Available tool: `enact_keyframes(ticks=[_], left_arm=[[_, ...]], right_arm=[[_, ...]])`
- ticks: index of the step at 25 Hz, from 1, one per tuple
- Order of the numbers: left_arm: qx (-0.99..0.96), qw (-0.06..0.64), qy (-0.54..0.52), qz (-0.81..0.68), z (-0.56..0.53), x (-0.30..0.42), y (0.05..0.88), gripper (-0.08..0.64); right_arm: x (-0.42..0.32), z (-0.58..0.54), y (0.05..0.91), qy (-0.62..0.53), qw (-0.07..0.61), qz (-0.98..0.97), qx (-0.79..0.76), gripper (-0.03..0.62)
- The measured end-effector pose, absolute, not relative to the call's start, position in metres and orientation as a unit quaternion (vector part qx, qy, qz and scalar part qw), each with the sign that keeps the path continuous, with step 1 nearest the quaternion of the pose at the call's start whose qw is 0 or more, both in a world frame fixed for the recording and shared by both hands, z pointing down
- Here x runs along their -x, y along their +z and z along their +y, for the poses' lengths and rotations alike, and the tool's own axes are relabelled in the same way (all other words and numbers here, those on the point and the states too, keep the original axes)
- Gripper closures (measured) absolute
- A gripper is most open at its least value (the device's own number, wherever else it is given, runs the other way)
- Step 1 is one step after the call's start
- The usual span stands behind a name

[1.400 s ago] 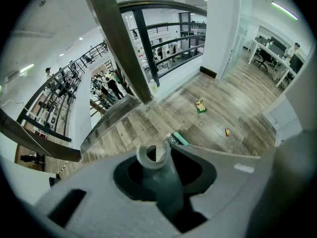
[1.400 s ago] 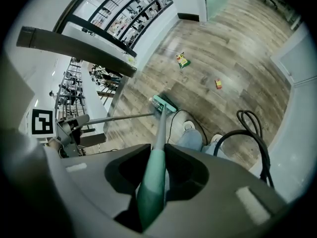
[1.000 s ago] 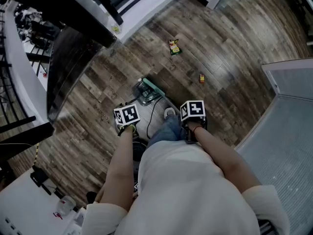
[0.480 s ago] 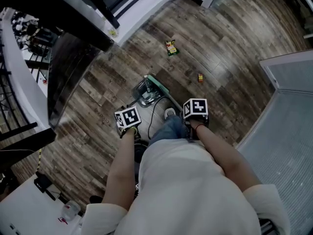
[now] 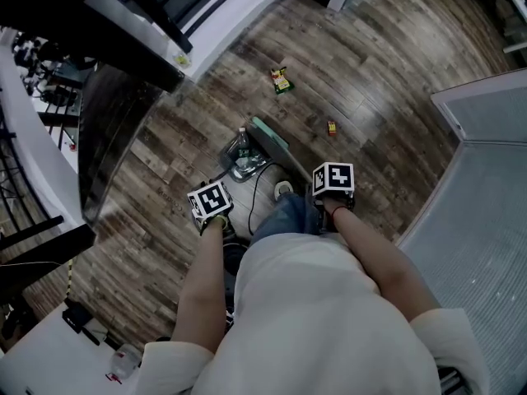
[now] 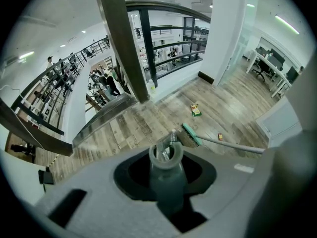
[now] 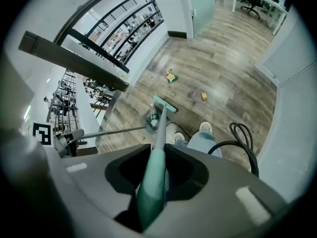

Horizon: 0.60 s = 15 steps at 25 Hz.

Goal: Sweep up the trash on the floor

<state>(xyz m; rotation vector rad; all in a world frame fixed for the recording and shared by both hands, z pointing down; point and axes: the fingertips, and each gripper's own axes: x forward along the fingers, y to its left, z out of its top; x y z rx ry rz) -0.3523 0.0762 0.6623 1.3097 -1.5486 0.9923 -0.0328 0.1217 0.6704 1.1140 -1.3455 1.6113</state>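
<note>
Risk, reach: the wrapper [image 5: 281,79] and the small red scrap [image 5: 332,127] lie well apart from the broom head [image 5: 270,138]. A stroke from this spot would likely fall short, or flick them on toward the white wall base.

Risk, spill: a bottle [image 7: 152,116] sits in the dustpan [image 5: 241,161]. Tilting the pan while moving it toward the trash could let the bottle roll out.

Risk, cable: a black cable [image 7: 242,138] loops beside the person's legs. A step forward might snag it.

Risk, grip: both handles are long and held near the top, so a sideways push could twist one in its jaws.

Left gripper [image 6: 167,171]: clenched on the grey dustpan handle [image 6: 166,155], which runs straight between the jaws and down to the pan. No gap shows on either side.

Right gripper [image 7: 153,178]: clamped on the teal grip of the broom handle [image 7: 159,128], jaws tight against it.

Broom head: at the far edge of the dustpan, touching or just beside it. Whether the bristles press the floor cannot be told.

Trash: the wrapper lies on the wood floor [image 5: 387,72] beyond the broom, near the wall base. The red scrap lies nearer, to the right of the broom head. Neither is swept yet.
</note>
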Motion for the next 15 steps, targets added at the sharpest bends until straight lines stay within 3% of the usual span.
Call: enact_keyframes(ticks=[4, 15], left_arm=[[-0.517, 0.404, 0.409, -0.634, 0.073, 0.364, 0.653, 0.469], [-0.539, 0.419, 0.391, -0.617, 0.071, 0.340, 0.651, 0.470]], right_arm=[[0.021, 0.118, 0.666, 0.630, 0.356, -0.526, -0.446, 0.495], [-0.028, 0.115, 0.660, 0.633, 0.335, -0.513, -0.474, 0.495]])
